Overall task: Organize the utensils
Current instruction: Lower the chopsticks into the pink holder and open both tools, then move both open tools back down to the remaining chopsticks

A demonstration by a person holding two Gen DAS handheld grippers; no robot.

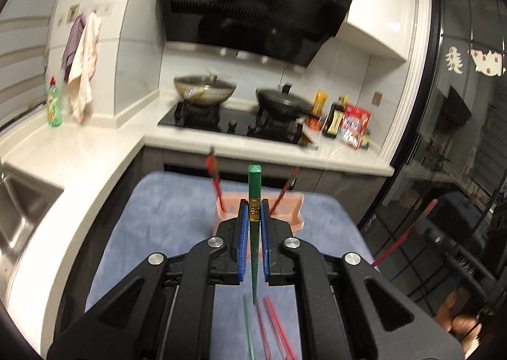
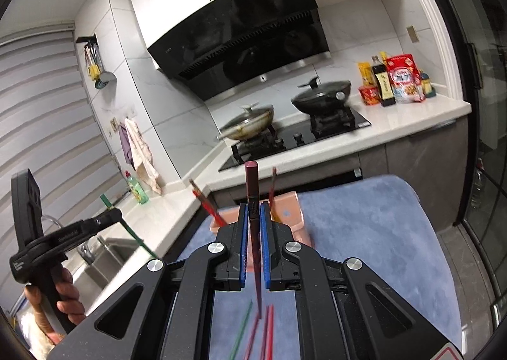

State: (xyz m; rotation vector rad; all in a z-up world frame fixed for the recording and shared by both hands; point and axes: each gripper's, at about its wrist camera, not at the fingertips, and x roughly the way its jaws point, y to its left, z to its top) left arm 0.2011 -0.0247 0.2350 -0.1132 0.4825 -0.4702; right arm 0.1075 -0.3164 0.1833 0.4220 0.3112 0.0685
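Left gripper [image 1: 253, 217]: clenched on a green chopstick [image 1: 254, 188], held upright above the pink holder [image 1: 294, 211], thick end up

Right gripper [image 2: 253, 220]: clenched on a dark red chopstick [image 2: 252, 192], also upright, just in front of the holder

Holder: a pink tray-like box standing on the blue towel [image 1: 171, 214] at its far edge, nearest the stove

Already in the holder: two or perhaps three red chopsticks [image 2: 207, 204] leaning out of it; blur makes the count unsure

Left to sort: one green chopstick and about three red ones [image 2: 267, 331] lying loose on the towel, on the near side of the holder, under both grippers

Progress: roughly a third done, judging by what stands in the holder against what lies loose

Next: both held sticks need lowering into the holder, then the loose ones picked up
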